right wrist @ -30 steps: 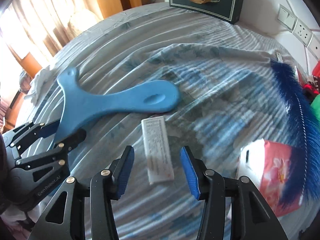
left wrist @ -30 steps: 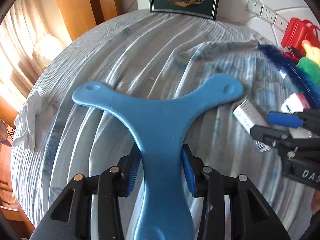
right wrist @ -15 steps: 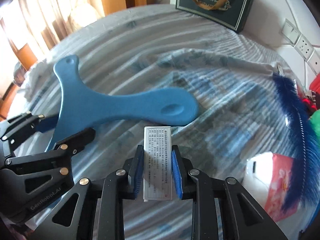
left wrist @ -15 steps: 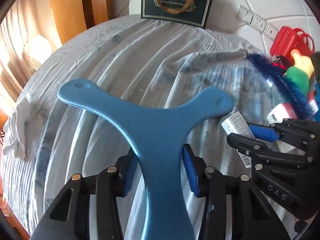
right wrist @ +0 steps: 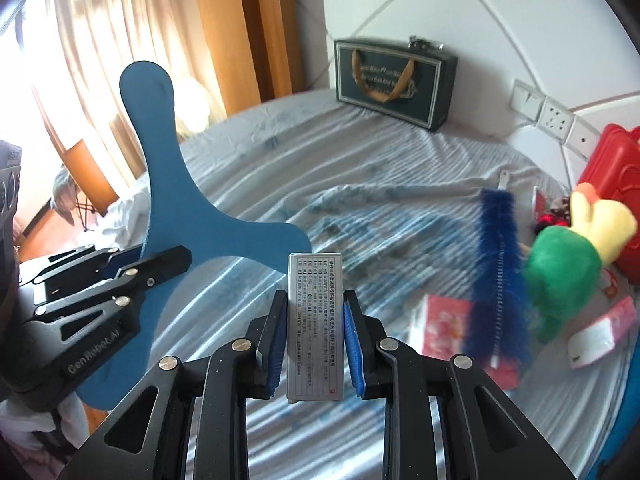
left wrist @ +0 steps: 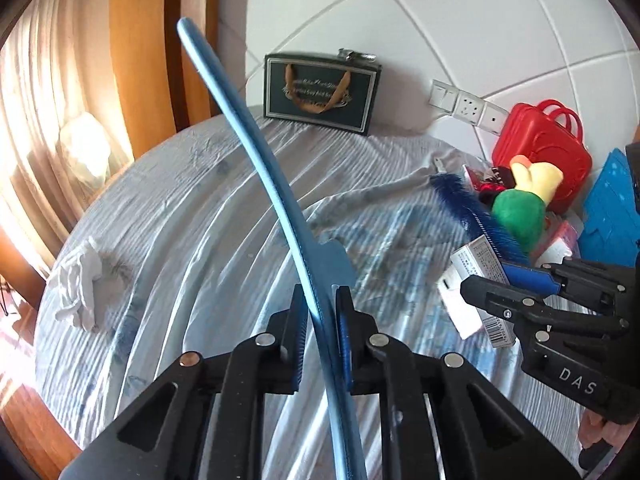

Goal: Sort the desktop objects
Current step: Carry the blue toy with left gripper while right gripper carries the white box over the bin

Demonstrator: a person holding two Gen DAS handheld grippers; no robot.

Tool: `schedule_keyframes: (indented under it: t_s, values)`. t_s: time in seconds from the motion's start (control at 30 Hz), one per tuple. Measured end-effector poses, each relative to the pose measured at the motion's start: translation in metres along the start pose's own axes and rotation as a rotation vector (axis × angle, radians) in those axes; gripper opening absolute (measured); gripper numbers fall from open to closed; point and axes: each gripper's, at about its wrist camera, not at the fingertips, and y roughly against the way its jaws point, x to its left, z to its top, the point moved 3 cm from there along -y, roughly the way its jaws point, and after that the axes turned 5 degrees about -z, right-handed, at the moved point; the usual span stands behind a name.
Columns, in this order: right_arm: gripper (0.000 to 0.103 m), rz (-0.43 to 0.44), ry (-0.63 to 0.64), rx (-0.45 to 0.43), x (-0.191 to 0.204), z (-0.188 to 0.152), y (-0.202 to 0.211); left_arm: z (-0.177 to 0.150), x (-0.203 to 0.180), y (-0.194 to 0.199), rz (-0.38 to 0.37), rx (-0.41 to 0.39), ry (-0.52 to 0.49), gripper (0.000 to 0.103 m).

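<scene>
My left gripper (left wrist: 320,334) is shut on a blue three-armed boomerang (left wrist: 256,148), held edge-on and lifted above the striped cloth; in the right wrist view the boomerang (right wrist: 160,184) stands upright at the left in the left gripper (right wrist: 132,264). My right gripper (right wrist: 316,312) is shut on a small silver-white box (right wrist: 316,312) with printed text, raised off the cloth. In the left wrist view the right gripper (left wrist: 516,280) and the box (left wrist: 480,264) are at the right.
A dark gift bag (left wrist: 320,92) stands at the back wall. At the right lie a blue feather duster (right wrist: 498,276), a green and yellow plush toy (right wrist: 568,256), a red case (left wrist: 544,148), pink packets (right wrist: 444,320). A white glove (left wrist: 78,284) lies left.
Both grippers have lifted off the cloth. The left turned the boomerang from flat to edge-on and upright. The right closed on the box and raised it.
</scene>
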Motion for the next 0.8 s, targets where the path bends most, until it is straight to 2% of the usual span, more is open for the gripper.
schedule_keyframes:
  t_s: [0.23,0.37,0.47,0.63,0.8]
  values:
    - [0.026,0.039,-0.019,-0.086,-0.014,-0.007,0.057,0.012,-0.047,0.046,0.015,-0.085,-0.046,0.014]
    - [0.026,0.017,-0.041,-0.136,-0.03,-0.006,0.093,0.025,-0.076,0.076,0.001,-0.142,-0.086,0.014]
    - [0.026,-0.035,-0.078,-0.195,-0.044,-0.006,0.132,0.039,-0.101,0.099,-0.033,-0.189,-0.134,0.014]
    - [0.026,-0.162,-0.169,-0.301,-0.07,-0.017,0.21,0.062,-0.158,0.143,-0.172,-0.297,-0.251,0.014]
    - [0.026,-0.349,-0.263,-0.392,-0.103,-0.046,0.304,0.072,-0.234,0.188,-0.344,-0.38,-0.354,0.014]
